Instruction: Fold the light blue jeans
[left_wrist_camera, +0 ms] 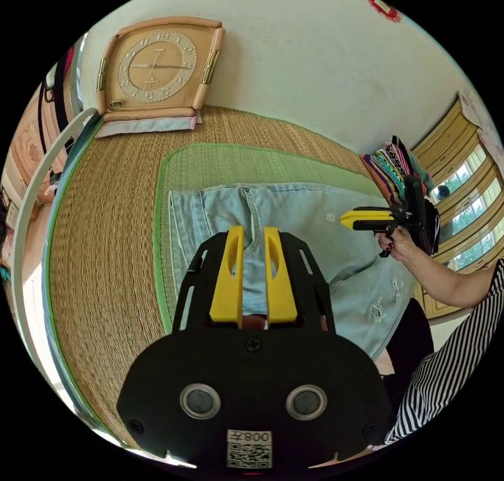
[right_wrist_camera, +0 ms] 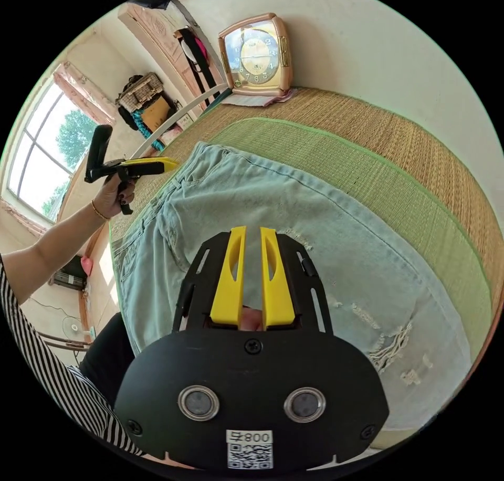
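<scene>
The light blue jeans (left_wrist_camera: 304, 213) lie spread flat on a green mat (left_wrist_camera: 220, 160), waistband toward the clock side and ripped knees toward the person. In the right gripper view the jeans (right_wrist_camera: 294, 213) stretch across the middle. My left gripper (left_wrist_camera: 254, 230) hovers over the crotch seam, its yellow jaws close together with nothing between them. My right gripper (left_wrist_camera: 344, 221) is held in a hand above the legs, jaws together and empty. Seen from its own camera, the right gripper (right_wrist_camera: 253, 230) hangs over the thigh area. The left gripper (right_wrist_camera: 176, 161) is raised beyond the waistband.
A woven straw mat (left_wrist_camera: 105, 250) covers the bed under the green mat (right_wrist_camera: 367, 166). A pink wall clock (left_wrist_camera: 157, 66) leans on the wall at the far end. Folded patterned clothes (left_wrist_camera: 394, 166) are stacked beside the jeans. A white rail (left_wrist_camera: 31, 202) edges the bed. A striped sleeve (left_wrist_camera: 457, 355) is near.
</scene>
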### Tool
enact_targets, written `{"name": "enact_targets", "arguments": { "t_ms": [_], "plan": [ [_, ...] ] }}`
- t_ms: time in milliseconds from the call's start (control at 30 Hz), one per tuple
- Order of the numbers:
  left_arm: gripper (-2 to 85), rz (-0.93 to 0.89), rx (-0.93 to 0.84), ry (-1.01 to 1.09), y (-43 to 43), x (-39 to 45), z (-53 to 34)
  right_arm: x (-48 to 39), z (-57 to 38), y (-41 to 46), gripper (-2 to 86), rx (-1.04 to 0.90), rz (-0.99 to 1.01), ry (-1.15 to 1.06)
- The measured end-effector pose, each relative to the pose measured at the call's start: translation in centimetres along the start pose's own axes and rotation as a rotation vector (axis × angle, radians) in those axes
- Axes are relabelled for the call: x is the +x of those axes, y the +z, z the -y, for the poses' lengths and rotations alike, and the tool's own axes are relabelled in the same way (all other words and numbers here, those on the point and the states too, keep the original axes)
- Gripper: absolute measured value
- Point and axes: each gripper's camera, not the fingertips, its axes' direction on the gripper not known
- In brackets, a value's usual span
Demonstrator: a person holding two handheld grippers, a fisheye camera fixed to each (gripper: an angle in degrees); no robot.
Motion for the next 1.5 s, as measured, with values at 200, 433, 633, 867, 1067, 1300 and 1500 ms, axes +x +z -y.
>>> {"name": "enact_targets", "arguments": {
  "t_ms": [200, 433, 633, 867, 1067, 1300, 1500],
  "plan": [
    [8.2, 0.024, -0.070, 0.001, 1.8, -0.8, 6.6, 1.0, 4.8, 0.2, 8.6, -0.061, -0.129, -0.056],
    [10.7, 0.138, -0.283, 0.124, 5.6, 1.5, 12.1, -0.6, 8.3, 3.5, 9.3, -0.203, -0.258, -0.190],
    [11.4, 0.178, -0.414, 0.195, 9.1, 3.5, 14.4, -2.0, 9.2, 5.7, 9.5, -0.255, -0.242, -0.218],
    [9.7, 0.189, -0.497, 0.259, 10.9, 6.0, 16.0, -4.2, 9.5, 6.6, 9.0, -0.248, -0.250, -0.241],
    [5.3, 0.179, -0.521, 0.274, 11.5, 8.6, 16.0, -5.6, 9.9, 7.2, 4.5, -0.268, -0.215, -0.204],
    [2.4, 0.225, -0.437, 0.285, 8.6, 12.3, 14.6, -8.0, 10.0, 5.7, 1.3, -0.261, -0.229, -0.151],
    [1.4, 0.249, -0.340, 0.294, 3.2, 16.1, 11.2, -12.0, 8.3, 1.7, 0.8, -0.201, -0.256, -0.117]
  ]
}}
